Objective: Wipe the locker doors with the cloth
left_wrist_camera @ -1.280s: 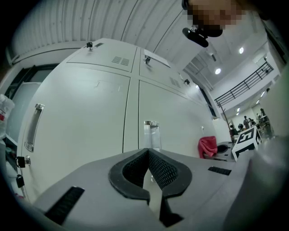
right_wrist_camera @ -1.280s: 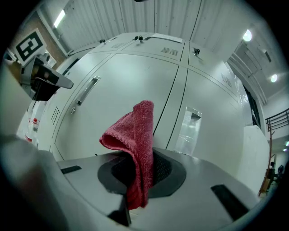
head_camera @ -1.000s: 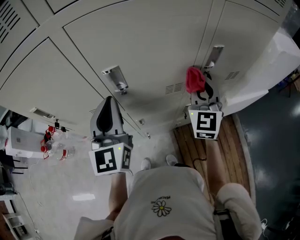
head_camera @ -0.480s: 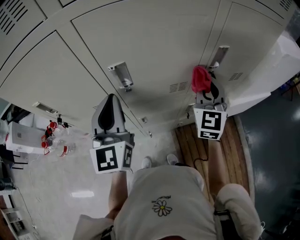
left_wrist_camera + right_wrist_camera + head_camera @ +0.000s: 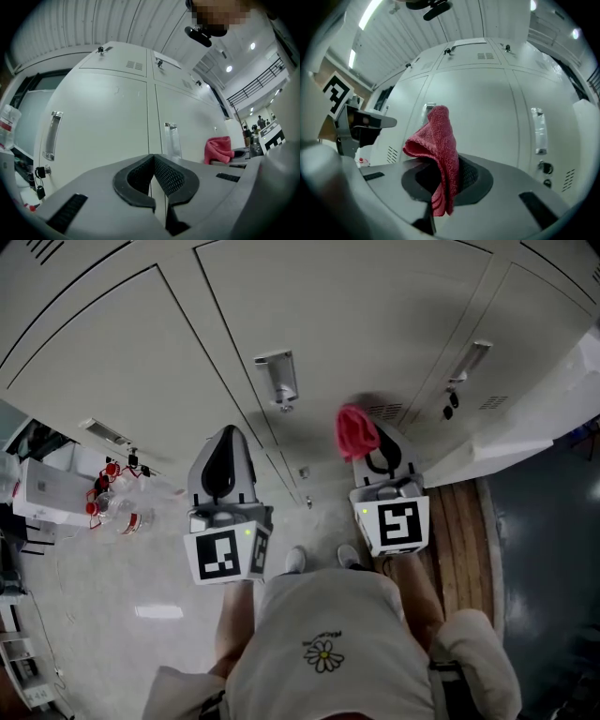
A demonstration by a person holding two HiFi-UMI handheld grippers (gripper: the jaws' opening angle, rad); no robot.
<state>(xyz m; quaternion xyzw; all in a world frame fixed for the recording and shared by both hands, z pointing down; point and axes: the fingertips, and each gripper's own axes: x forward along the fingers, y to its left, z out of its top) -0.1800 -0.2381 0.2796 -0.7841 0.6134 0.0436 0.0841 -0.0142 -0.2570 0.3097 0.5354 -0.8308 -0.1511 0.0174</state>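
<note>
A red cloth [image 5: 355, 432] [image 5: 437, 154] is pinched in my right gripper [image 5: 367, 448], which is shut on it; the cloth's bunched top stands just short of a pale locker door [image 5: 375, 324] [image 5: 483, 108]. In the left gripper view the same cloth [image 5: 218, 149] shows at the right. My left gripper [image 5: 223, 460] [image 5: 153, 161] is shut with nothing in it, its jaws pressed together, held in front of the lockers below a metal door handle [image 5: 277, 378] [image 5: 171, 138].
Grey lockers fill the upper part of the head view, with another handle and keys [image 5: 464, 367] at right. A plastic bottle [image 5: 127, 519] and a white box [image 5: 42, 491] lie on the floor at left. A wooden pallet [image 5: 461, 540] lies at right. My feet [image 5: 319, 559] stand near the lockers.
My right gripper with the cloth has moved left, from beside the right handle to the door between the two handles. The left gripper has kept its place while the view shifted.
</note>
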